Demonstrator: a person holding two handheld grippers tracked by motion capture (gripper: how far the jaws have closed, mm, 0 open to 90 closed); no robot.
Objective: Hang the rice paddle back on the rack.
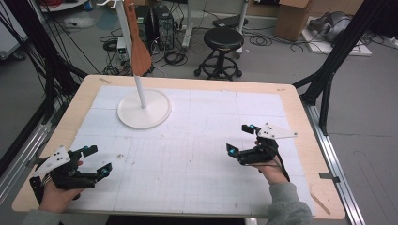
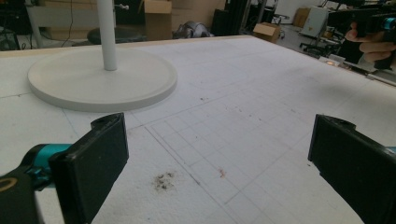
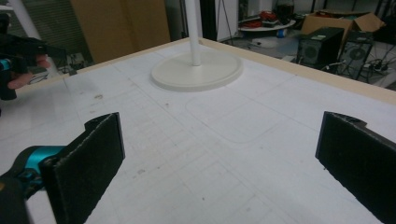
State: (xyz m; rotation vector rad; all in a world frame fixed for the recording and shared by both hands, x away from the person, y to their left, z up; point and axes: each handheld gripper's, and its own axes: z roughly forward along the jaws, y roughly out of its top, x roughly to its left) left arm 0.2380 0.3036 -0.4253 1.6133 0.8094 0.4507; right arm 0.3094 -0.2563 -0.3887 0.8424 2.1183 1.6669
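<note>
White table (image 1: 197,154), white round-based stand (image 1: 143,108), wooden spatula (image 1: 139,47)

Right gripper (image 3: 219,163): jaws wide apart, nothing between them, above white gridded desk (image 3: 196,154). Ahead: round white stand base (image 3: 198,71) with upright pole (image 3: 192,30). Far left: other gripper (image 3: 18,56), held in a hand.

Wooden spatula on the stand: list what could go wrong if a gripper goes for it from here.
1. The wooden spatula hangs high on a thin pole; a sideways pull could tip the stand, though its round base looks wide.
2. It hangs freely, so a nudge from the fingers may set it swinging and spoil the grasp.
3. Both the left gripper and the right gripper are open and far off; a long reach could knock the pole.
</note>
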